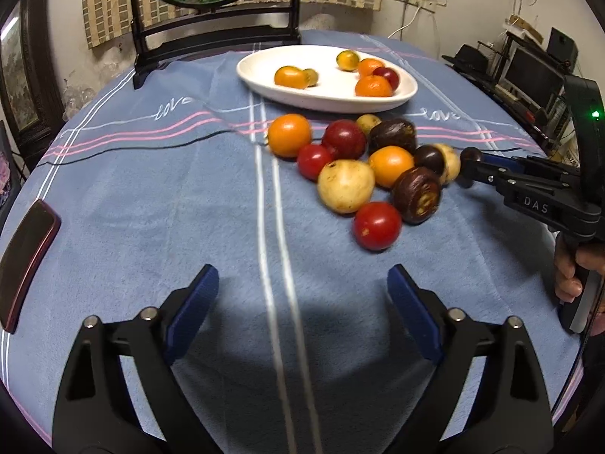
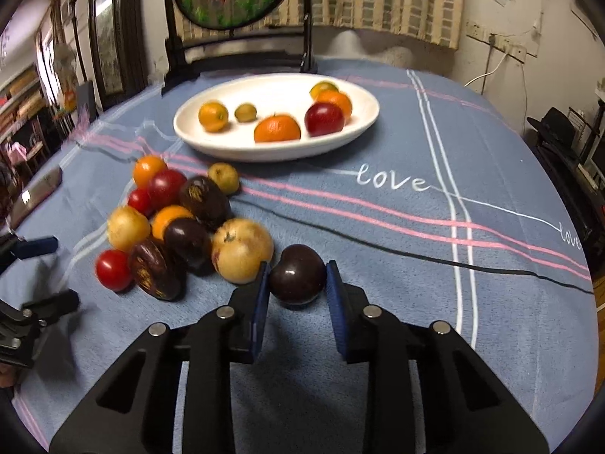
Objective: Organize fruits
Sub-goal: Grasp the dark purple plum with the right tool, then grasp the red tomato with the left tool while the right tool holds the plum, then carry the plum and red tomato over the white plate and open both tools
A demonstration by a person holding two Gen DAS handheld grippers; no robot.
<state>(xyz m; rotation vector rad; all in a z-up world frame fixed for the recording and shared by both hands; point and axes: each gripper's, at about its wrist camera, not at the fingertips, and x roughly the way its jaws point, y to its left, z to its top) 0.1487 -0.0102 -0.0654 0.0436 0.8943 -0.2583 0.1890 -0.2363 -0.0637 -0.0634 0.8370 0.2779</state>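
Note:
My right gripper [image 2: 297, 270] is shut on a dark purple plum [image 2: 297, 276] that rests on the blue tablecloth, just right of a pale yellow fruit [image 2: 242, 251]. The loose pile of fruits [image 1: 346, 185] lies mid-table: red tomatoes, oranges, yellow fruits and dark brown ones. Behind it, a white oval plate [image 1: 264, 75] holds several oranges, a red fruit and small greenish ones. My left gripper [image 1: 302, 276] stands open over bare cloth in front of the pile, with nothing between its fingers. In the left wrist view the right gripper [image 1: 467, 168] reaches in from the right, a hand on its handle.
A dark phone [image 1: 26, 261] lies near the table's left edge. A black stand with a round painted panel [image 1: 215, 38] rises behind the plate. A black cable [image 2: 416, 253] crosses the cloth. Shelves and clutter stand beyond the table's right edge.

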